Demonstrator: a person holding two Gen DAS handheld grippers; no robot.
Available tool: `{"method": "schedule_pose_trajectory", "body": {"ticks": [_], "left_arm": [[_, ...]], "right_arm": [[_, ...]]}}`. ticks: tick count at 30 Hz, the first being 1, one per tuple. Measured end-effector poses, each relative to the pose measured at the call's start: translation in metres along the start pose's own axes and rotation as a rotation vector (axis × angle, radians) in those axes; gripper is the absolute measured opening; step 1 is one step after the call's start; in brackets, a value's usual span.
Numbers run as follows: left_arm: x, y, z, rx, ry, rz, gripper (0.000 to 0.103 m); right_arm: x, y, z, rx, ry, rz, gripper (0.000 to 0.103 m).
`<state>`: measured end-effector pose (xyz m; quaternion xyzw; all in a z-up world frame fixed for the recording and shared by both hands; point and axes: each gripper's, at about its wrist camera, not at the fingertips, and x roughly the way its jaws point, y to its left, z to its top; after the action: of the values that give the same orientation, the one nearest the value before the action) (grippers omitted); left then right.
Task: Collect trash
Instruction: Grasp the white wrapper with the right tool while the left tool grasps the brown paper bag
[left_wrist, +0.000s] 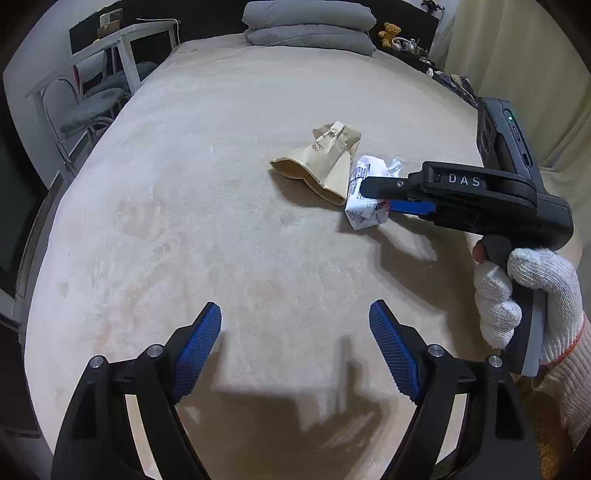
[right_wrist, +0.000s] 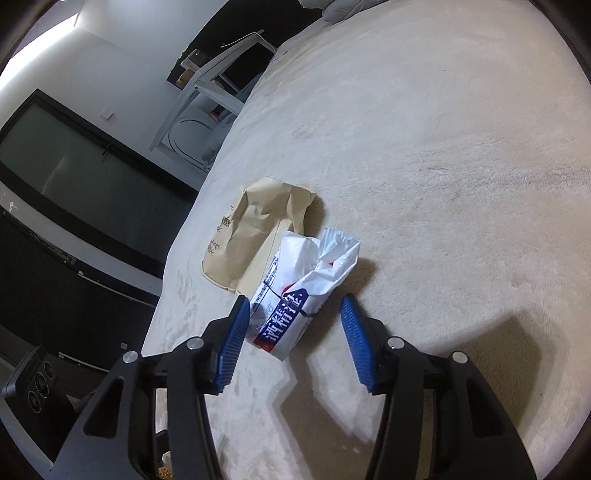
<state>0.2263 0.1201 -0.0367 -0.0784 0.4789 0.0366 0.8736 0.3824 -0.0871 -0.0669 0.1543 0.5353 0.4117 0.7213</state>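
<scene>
A white plastic wrapper with blue and red print lies on the beige bed cover, touching a crumpled tan paper bag. My right gripper is open, its blue pads on either side of the wrapper's near end; the left pad touches it. In the left wrist view the right gripper reaches in from the right over the wrapper, with the paper bag just left of it. My left gripper is open and empty above bare cover, well short of both items.
The bed cover fills most of both views. Grey pillows lie at the head. A white table and chairs stand off the left side. A dark TV and cabinet stand beyond the bed's edge.
</scene>
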Motion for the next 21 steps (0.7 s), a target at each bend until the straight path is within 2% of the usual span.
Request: {"method": "schedule_pose_trajectory", "body": {"ticks": [4, 7, 11, 15, 21], "left_arm": [[0.0, 0.006, 0.007, -0.015, -0.036, 0.002, 0.081], [0.0, 0.01, 0.011, -0.023, -0.064, -0.019, 0.081], [0.0, 0.012, 0.016, -0.024, -0.099, -0.025, 0.081], [-0.003, 0.01, 0.027, -0.02, -0.167, -0.007, 0.081], [0.008, -0.004, 0.043, 0.047, -0.209, -0.013, 0.081]], "right_arm": [[-0.006, 0.002, 0.001, -0.024, -0.008, -0.005, 0.034], [-0.013, 0.002, -0.002, -0.043, -0.018, -0.011, 0.032], [-0.025, 0.002, -0.007, -0.049, -0.036, -0.011, 0.031], [-0.042, 0.006, -0.014, -0.07, -0.068, -0.016, 0.031], [-0.073, 0.011, -0.023, -0.127, -0.105, -0.036, 0.031]]}}
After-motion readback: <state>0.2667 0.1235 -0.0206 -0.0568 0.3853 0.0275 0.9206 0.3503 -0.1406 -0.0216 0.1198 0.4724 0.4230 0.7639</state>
